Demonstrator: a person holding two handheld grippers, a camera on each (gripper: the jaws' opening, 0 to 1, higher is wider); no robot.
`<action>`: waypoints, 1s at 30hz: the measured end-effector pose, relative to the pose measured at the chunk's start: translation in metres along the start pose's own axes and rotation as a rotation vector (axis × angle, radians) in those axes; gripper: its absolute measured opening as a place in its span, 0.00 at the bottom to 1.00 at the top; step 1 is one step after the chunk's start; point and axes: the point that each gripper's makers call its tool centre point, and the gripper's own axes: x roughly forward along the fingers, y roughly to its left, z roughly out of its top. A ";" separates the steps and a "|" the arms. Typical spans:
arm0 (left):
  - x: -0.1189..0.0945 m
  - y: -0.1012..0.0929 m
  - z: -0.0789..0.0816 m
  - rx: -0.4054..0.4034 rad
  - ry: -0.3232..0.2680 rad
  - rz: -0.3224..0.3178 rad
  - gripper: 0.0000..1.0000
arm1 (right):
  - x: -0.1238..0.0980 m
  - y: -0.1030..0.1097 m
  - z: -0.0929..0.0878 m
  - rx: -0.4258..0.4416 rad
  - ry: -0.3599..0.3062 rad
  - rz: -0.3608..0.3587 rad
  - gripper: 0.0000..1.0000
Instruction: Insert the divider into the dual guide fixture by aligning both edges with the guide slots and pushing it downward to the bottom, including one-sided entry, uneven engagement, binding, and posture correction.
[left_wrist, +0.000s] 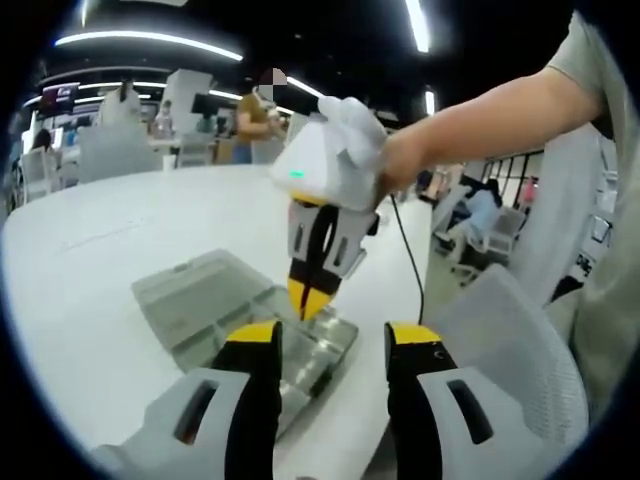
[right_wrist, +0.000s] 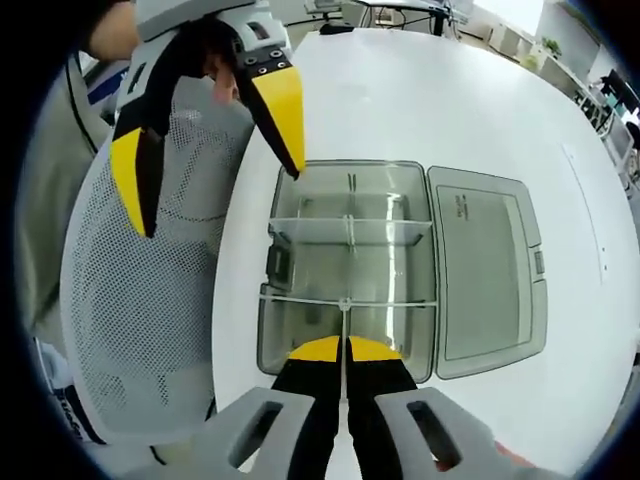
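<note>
Two grippers are seen over a clear plastic compartment box (right_wrist: 350, 270) lying on a round white table (right_wrist: 450, 110), with its hinged lid (right_wrist: 485, 270) folded open flat beside it; the right gripper (right_wrist: 345, 350) is closed, jaws clamped on the top edge of a thin transparent divider (right_wrist: 344, 322) standing upright in the box's near compartment, its far edge meeting a cross divider (right_wrist: 350, 300); whether the edges sit in the guide slots cannot be told; a second cross divider (right_wrist: 350, 228) is seen further back; in the left gripper view the right gripper (left_wrist: 312, 297) is seen pointing down into the box (left_wrist: 240, 300), yellow tips together; the left gripper (left_wrist: 330, 350) is held near the box's table-edge side, jaws apart, nothing between them; a white mesh chair (right_wrist: 150, 300) is seen at the table edge.
</note>
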 end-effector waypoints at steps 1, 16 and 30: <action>0.000 0.000 0.000 0.000 0.000 0.000 0.39 | 0.001 0.000 0.000 0.002 -0.001 0.000 0.00; -0.001 -0.004 -0.001 -0.003 0.003 0.002 0.39 | 0.007 0.000 -0.001 0.008 -0.003 -0.007 0.00; -0.003 0.000 -0.003 -0.006 0.001 0.005 0.39 | 0.011 -0.001 -0.003 0.002 0.005 -0.017 0.00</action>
